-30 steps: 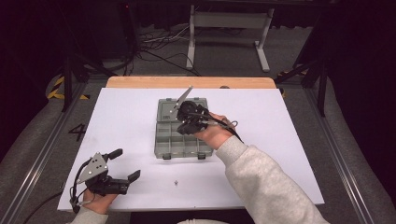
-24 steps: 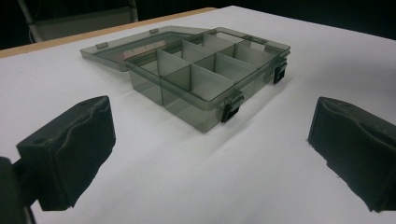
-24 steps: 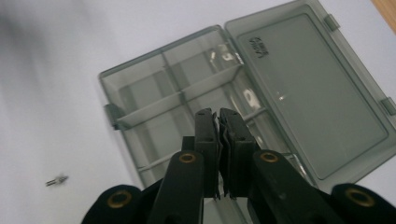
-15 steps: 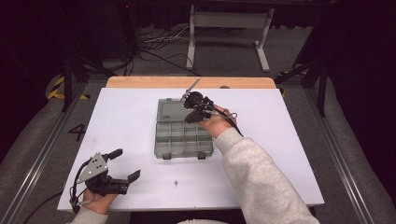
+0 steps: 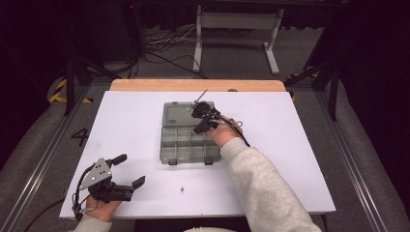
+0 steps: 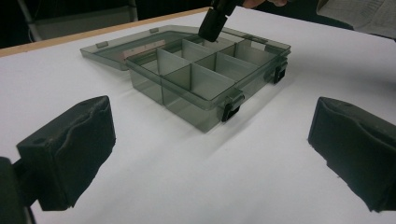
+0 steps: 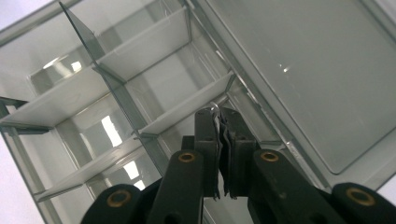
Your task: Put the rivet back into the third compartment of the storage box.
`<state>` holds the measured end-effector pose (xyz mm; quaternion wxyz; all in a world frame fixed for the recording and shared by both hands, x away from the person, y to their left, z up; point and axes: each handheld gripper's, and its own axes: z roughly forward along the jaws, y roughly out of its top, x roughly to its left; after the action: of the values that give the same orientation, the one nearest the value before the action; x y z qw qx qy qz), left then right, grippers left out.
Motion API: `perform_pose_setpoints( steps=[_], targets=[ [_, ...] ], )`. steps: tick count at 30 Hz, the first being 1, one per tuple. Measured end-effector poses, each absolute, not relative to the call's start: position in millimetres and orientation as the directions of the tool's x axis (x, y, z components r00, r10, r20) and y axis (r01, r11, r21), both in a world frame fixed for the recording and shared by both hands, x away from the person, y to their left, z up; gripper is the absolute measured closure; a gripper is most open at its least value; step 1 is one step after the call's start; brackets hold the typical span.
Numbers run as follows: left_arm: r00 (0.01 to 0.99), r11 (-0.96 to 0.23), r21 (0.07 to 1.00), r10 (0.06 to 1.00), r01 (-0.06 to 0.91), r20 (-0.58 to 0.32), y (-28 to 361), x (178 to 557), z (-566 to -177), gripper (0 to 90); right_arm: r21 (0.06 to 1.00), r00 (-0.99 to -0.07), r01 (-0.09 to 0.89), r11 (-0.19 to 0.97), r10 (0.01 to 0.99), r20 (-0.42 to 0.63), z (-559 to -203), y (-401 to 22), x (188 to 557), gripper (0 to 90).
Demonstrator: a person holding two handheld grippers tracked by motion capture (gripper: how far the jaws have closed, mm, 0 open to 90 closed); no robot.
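Left gripper unmoved vs earlier, resting at table's near-left corner w/ jaws wide apart, holding nothing, while right gripper has dropped down into organizer box, at a back-row compartment beside open lid, jaws pinched together on small metal clip.

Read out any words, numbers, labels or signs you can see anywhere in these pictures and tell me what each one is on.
"4": a dark number on the grey floor strip left of the table, in the high view.
A small mark in the near left corner of the box lid is too small to read.
Nothing readable on the box or the tools.
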<state>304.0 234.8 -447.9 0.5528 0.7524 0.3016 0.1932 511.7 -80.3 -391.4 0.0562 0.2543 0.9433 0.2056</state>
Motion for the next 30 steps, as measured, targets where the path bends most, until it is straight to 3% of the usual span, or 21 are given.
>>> perform_pose_setpoints(
  steps=[4,10,12,21,30],
  targets=[
    [0.744,-0.205,0.949,0.667,0.240,-0.044,235,304,-448,1.4,0.428,-0.859,0.458,0.780,0.511,-0.012,-389,-80,509,72.1],
    [0.742,-0.202,0.950,0.669,0.238,-0.043,235,304,-447,1.4,0.485,-0.868,0.421,0.766,0.496,-0.029,-363,-78,492,33.2],
    [0.744,-0.208,0.949,0.667,0.235,-0.038,235,304,-447,1.4,0.498,-0.878,0.393,0.773,0.476,-0.047,-355,-75,481,24.5],
    [0.745,-0.207,0.951,0.666,0.232,-0.037,234,304,-447,1.4,0.507,-0.927,0.270,0.818,0.364,-0.094,-334,-63,432,13.4],
    [0.745,-0.209,0.950,0.666,0.231,-0.035,234,303,-447,1.4,0.466,-0.970,0.162,0.870,0.226,-0.085,-348,-46,380,18.1]
  ],
)
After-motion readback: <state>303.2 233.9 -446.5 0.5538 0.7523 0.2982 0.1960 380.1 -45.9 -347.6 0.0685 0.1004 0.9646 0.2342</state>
